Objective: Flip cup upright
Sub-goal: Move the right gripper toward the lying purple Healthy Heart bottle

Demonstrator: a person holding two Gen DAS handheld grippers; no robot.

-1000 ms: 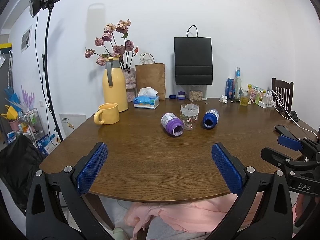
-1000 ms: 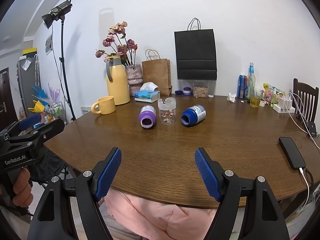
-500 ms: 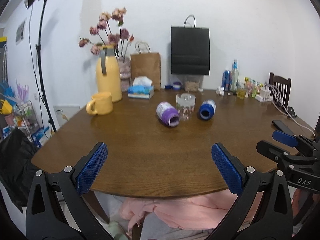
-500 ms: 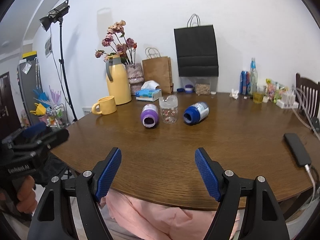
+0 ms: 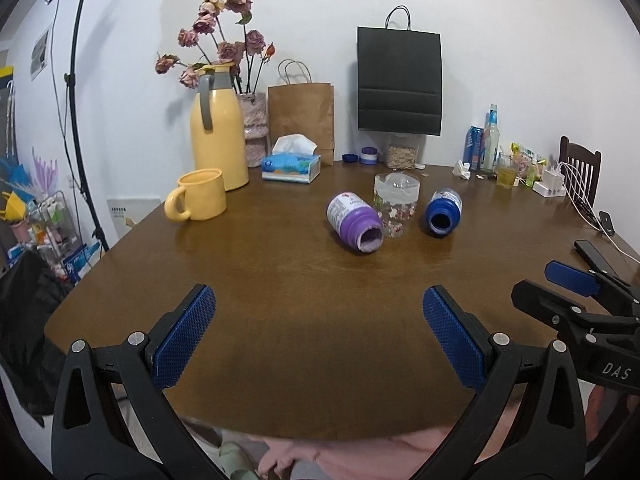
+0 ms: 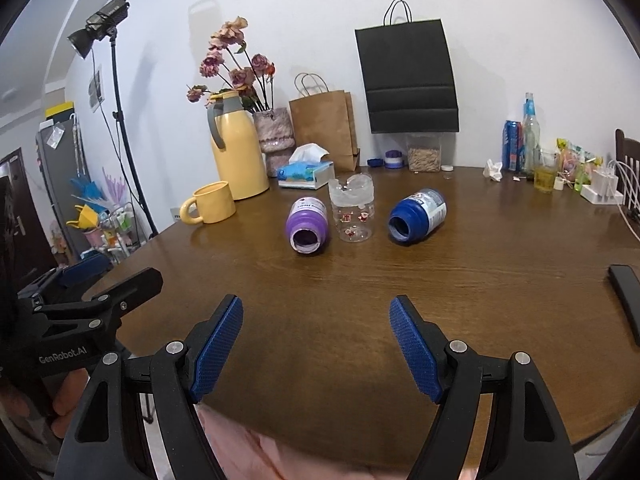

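Note:
A purple cup (image 5: 354, 224) (image 6: 308, 226) lies on its side on the brown table (image 5: 280, 300), mouth toward me. A blue cup (image 5: 443, 212) (image 6: 416, 216) lies on its side to its right. Between them a clear patterned cup (image 5: 396, 204) (image 6: 353, 208) stands mouth down. My left gripper (image 5: 318, 334) is open and empty over the table's near edge, well short of the cups. My right gripper (image 6: 316, 346) is open and empty, also near the front edge. Each gripper shows in the other's view.
A yellow mug (image 5: 200, 196) and yellow thermos (image 5: 216, 128) stand at the left back, with a tissue box (image 5: 291, 164), flower vase, paper bags, bottles and chargers along the far edge. A black phone (image 6: 626, 300) lies at the right edge.
Both grippers have moved forward a little toward the cups and stayed open. The cups have not moved.

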